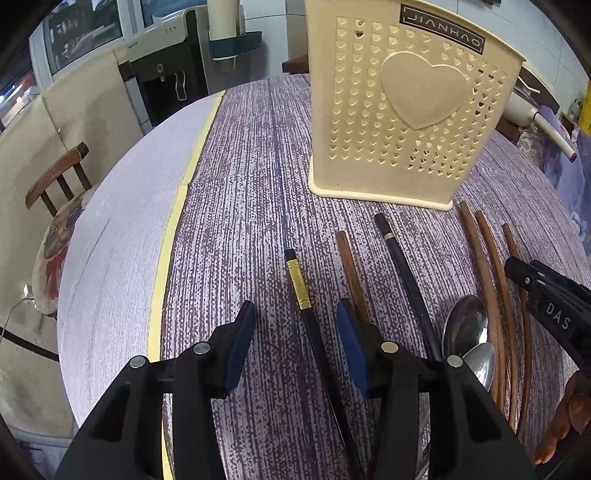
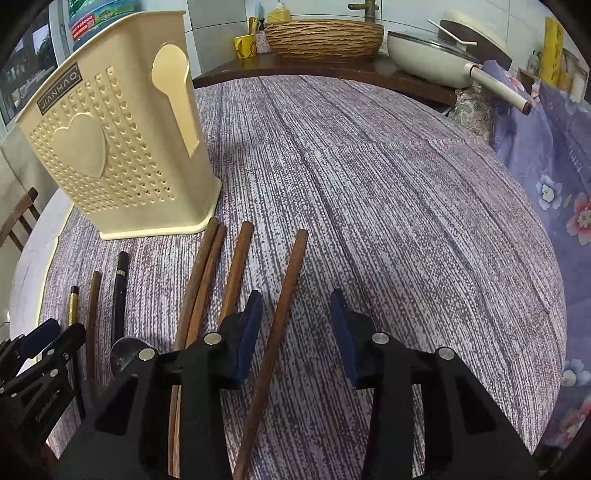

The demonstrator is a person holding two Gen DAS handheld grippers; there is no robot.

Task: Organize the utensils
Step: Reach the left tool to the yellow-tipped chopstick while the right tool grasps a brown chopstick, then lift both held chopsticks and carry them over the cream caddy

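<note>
A cream perforated utensil holder (image 1: 406, 110) (image 2: 118, 155) stands upright on the purple tablecloth. In front of it lie several chopsticks and two metal spoons (image 1: 465, 328). My left gripper (image 1: 295, 325) is open, straddling a black chopstick with a gold band (image 1: 300, 284); neither pad touches it. A brown chopstick (image 1: 351, 273) lies just past its right finger. My right gripper (image 2: 295, 306) is open around the rightmost brown chopstick (image 2: 288, 288), with a gap on each side. Three more brown chopsticks (image 2: 205, 280) lie to its left. Each gripper shows at the edge of the other's view (image 1: 528, 271) (image 2: 59, 334).
The table's left edge and a yellow tape line (image 1: 173, 221) run beside a wooden chair (image 1: 59, 177). At the back stand a woven basket (image 2: 325, 35) and a white pan (image 2: 436, 55). A floral cloth (image 2: 546, 166) hangs at the right. Bare tablecloth (image 2: 406, 221) stretches right of the chopsticks.
</note>
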